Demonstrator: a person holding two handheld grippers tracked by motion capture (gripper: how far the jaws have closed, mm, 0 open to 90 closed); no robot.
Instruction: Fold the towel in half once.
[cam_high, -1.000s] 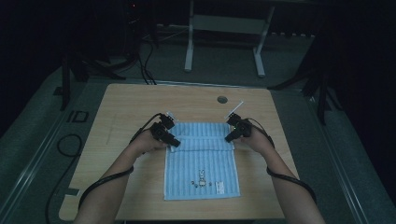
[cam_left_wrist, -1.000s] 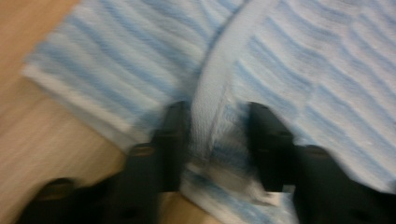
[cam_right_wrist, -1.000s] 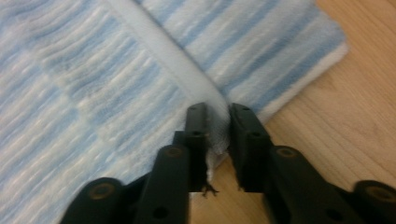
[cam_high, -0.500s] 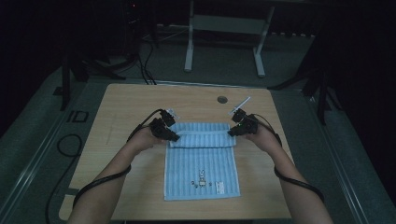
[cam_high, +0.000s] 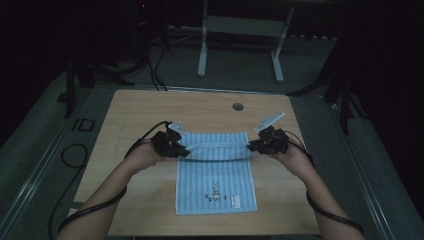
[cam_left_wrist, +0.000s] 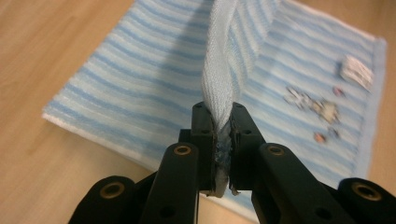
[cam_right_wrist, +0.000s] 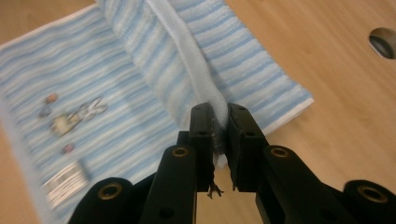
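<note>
A light blue striped towel (cam_high: 215, 180) lies on the wooden table (cam_high: 150, 110), with a small embroidered motif and a label near its near edge. My left gripper (cam_high: 182, 150) is shut on the towel's far left corner, and my right gripper (cam_high: 252, 146) is shut on the far right corner. The far hem hangs raised and taut between them. In the left gripper view the hem of the towel (cam_left_wrist: 154, 79) is pinched in my left gripper (cam_left_wrist: 219, 116). In the right gripper view my right gripper (cam_right_wrist: 219, 116) clamps the other end of the towel (cam_right_wrist: 116, 93).
A round grommet hole (cam_high: 238, 106) sits in the table beyond the towel and also shows as the grommet hole (cam_right_wrist: 384, 41) at the upper right of the right gripper view. Bare wood surrounds the towel. Cables and a stand's legs (cam_high: 240, 50) are on the dark floor behind.
Both hands have risen and taken the towel's far edge up off the table. That edge now forms a raised band stretched between the two grippers.
</note>
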